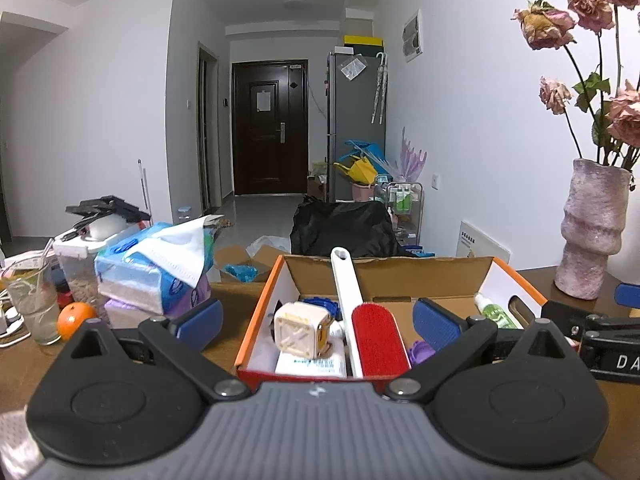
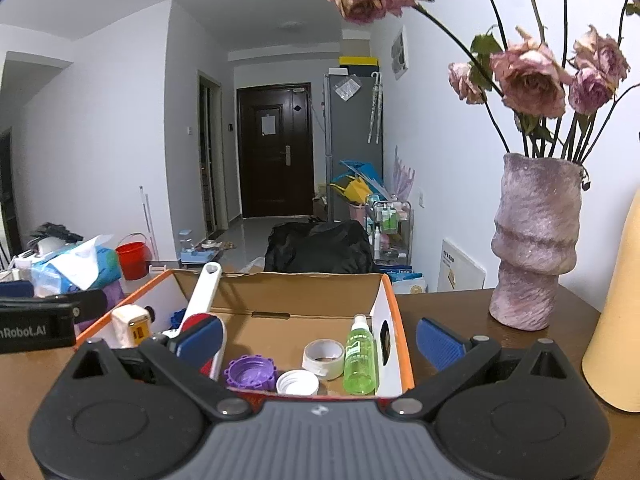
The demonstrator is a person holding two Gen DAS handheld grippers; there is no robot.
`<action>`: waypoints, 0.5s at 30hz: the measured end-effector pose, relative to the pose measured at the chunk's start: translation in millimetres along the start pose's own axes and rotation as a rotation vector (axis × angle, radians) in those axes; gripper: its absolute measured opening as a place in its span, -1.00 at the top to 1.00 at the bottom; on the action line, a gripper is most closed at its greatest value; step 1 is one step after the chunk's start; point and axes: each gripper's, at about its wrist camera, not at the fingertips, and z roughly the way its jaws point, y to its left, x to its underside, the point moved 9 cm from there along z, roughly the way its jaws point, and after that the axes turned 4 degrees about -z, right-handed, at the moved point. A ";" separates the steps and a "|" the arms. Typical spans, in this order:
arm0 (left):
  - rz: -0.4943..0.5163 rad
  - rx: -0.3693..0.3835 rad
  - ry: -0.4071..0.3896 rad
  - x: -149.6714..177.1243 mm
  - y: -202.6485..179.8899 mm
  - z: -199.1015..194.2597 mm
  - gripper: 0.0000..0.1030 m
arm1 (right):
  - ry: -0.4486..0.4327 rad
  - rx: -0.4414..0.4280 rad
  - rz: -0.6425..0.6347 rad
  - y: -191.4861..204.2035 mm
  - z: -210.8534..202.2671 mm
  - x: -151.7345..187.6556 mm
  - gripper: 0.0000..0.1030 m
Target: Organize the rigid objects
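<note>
Brown table [image 2: 448, 312] under both cameras, hallway with a dark door [image 1: 270, 128] behind. Cardboard box [image 2: 280, 292] with orange rim sits on it, holding the sorted things: lint brush [image 1: 376, 336] with red pad leaning on the back wall, cream cube [image 1: 300, 330], green spray bottle [image 2: 360, 356], tape roll [image 2: 323, 358], purple cap [image 2: 250, 372], white cap [image 2: 297, 383]. Left gripper [image 1: 318, 320] has its jaws wide apart, empty, hovering at the box's near edge; right gripper [image 2: 318, 338] likewise spread, nothing between the pads. Gripper bodies hide the box front. Something blue behind the cube is mostly hidden, can't identify it. Pink vase [image 2: 534, 240] with dried roses stands right of the box, tissue pack [image 1: 154, 268] and orange [image 1: 75, 318] left. Yellow object [image 2: 616, 320] cut off at the right edge.
</note>
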 end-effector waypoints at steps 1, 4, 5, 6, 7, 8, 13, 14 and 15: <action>-0.002 -0.001 0.004 1.7 1.6 -3.6 -1.00 | -0.001 -0.002 -0.003 0.8 -5.0 0.6 -1.00; -0.008 -0.008 0.012 6.7 6.3 -15.8 -1.00 | 0.000 -0.006 -0.013 1.8 -18.3 3.3 -1.00; -0.008 -0.013 0.011 8.4 7.9 -20.7 -1.00 | 0.000 -0.007 -0.017 2.2 -24.0 4.6 -1.00; -0.008 -0.015 0.011 10.0 9.0 -25.0 -1.00 | -0.001 -0.007 -0.020 2.6 -28.9 5.6 -1.00; -0.009 -0.016 0.012 10.9 10.1 -28.9 -1.00 | -0.002 -0.009 -0.021 2.6 -33.7 6.6 -1.00; -0.010 -0.017 0.012 12.7 11.2 -34.1 -1.00 | -0.003 -0.010 -0.024 3.0 -39.5 7.6 -1.00; -0.008 -0.030 0.017 22.5 15.1 -56.6 -1.00 | -0.009 -0.014 -0.034 4.1 -64.2 13.7 -1.00; -0.008 -0.033 0.016 24.2 15.9 -61.4 -1.00 | -0.011 -0.015 -0.033 3.9 -69.8 14.6 -1.00; -0.006 -0.037 0.016 26.2 16.7 -67.2 -1.00 | -0.012 -0.016 -0.033 4.2 -75.4 15.9 -1.00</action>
